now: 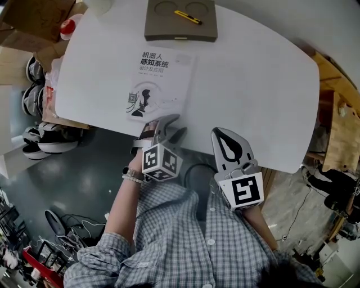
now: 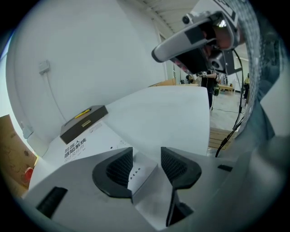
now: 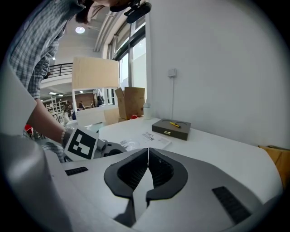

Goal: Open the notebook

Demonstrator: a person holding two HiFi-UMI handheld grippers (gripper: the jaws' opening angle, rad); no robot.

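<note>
The notebook (image 1: 160, 84) is laid lengthwise straight ahead of the spread, empty left gripper (image 1: 175, 125), which is just beside its near edge; the clenched right gripper (image 1: 220, 138) is set farther off.

A yellow tool (image 1: 188, 17) lies on the grey box (image 1: 169, 29).

White rounded table (image 1: 253, 84) set against a plain white wall (image 3: 217, 54); wall socket (image 3: 171, 72) with a cable hanging below; tall windows (image 3: 136, 59) beside the wall; round ceiling lamp (image 3: 80, 30), lit; dark grey glossy floor (image 1: 84, 180); brown cardboard box (image 3: 132, 100) at the table's far end
</note>
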